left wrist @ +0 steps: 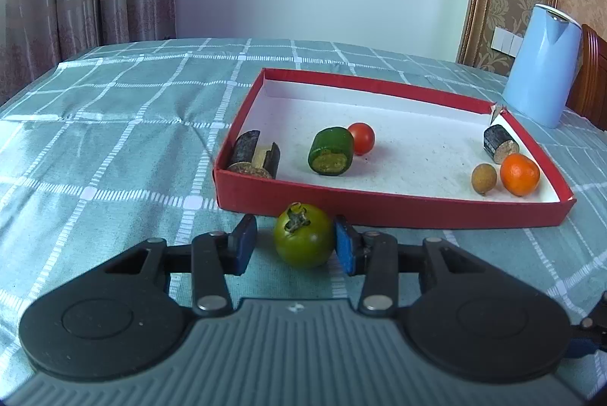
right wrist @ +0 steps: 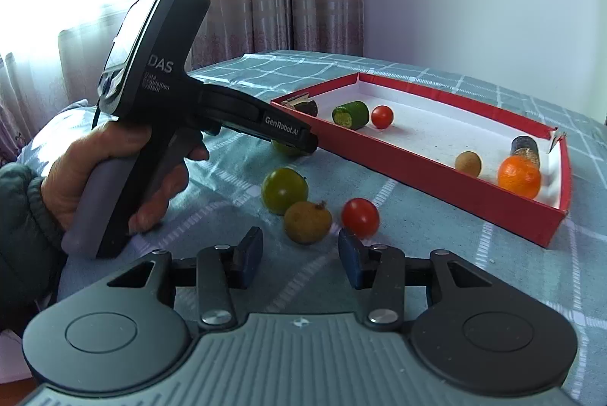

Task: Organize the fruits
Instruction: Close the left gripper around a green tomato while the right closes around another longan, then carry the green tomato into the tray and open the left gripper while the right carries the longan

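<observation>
A green tomato (left wrist: pixel 303 235) lies on the cloth just in front of the red tray (left wrist: pixel 379 209). My left gripper (left wrist: pixel 296 245) is open around it; the right pad touches it, the left pad stands apart. In the tray lie a red tomato (left wrist: pixel 361 137), a green cucumber piece (left wrist: pixel 332 155), an orange (left wrist: pixel 519 174), a brown longan (left wrist: pixel 483 178) and dark pieces (left wrist: pixel 254 155). My right gripper (right wrist: pixel 299 254) is open and empty, just behind a brown longan (right wrist: pixel 307 221), a red tomato (right wrist: pixel 359 216) and another green tomato (right wrist: pixel 284 190) on the cloth.
A blue kettle (left wrist: pixel 542 65) stands behind the tray's far right corner. The left gripper's body and the hand (right wrist: pixel 114 171) fill the left of the right wrist view. The teal checked cloth (left wrist: pixel 114 125) stretches left of the tray.
</observation>
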